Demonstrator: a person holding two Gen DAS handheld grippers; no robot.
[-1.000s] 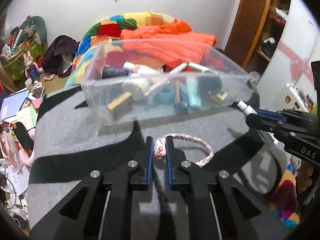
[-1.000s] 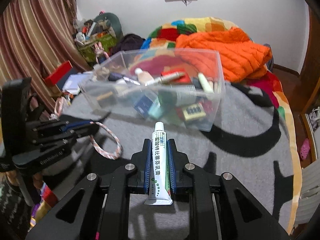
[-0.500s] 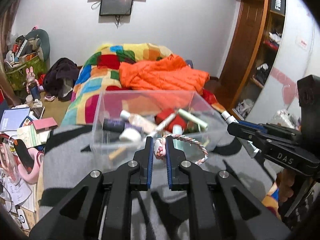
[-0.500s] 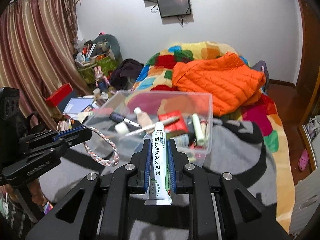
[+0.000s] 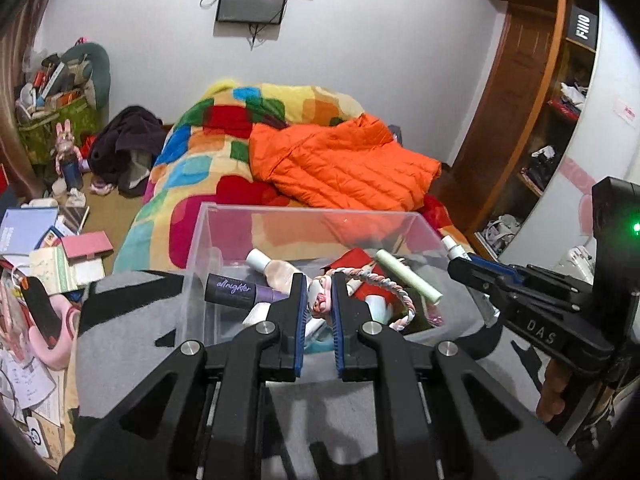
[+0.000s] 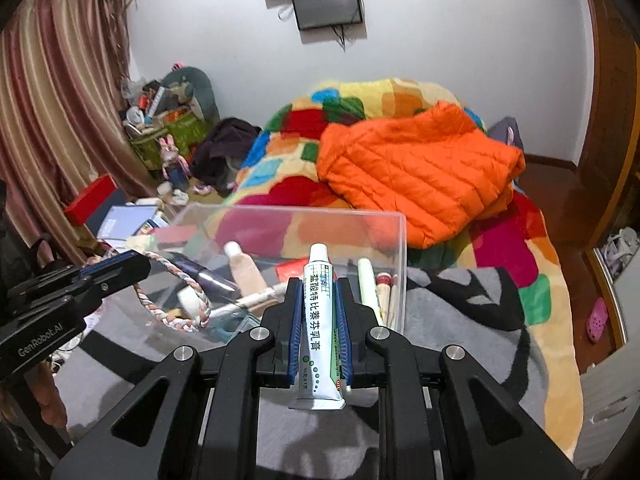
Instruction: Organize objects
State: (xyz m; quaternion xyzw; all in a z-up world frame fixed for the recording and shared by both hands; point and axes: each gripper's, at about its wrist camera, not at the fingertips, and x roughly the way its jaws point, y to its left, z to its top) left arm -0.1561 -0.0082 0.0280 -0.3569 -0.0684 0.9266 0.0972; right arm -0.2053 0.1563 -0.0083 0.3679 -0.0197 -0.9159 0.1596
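The left tongs (image 5: 320, 300) are clamped on the knot of a braided rope ring (image 5: 394, 292), whose loop hangs over the near edge of the clear bin (image 5: 192, 280) on the bed's grey blanket (image 5: 120, 344). The right tongs (image 6: 319, 308) pinch a white ointment tube (image 6: 318, 328), its long axis running along the fingers, cap toward the bin just ahead. The bin holds a purple tube (image 5: 236, 292), a pale bottle (image 5: 272, 268), a green stick (image 5: 408, 274) and a red packet (image 5: 356, 260).

Clear bin (image 5: 208, 240) open on top, cluttered with bottles (image 5: 276, 270).
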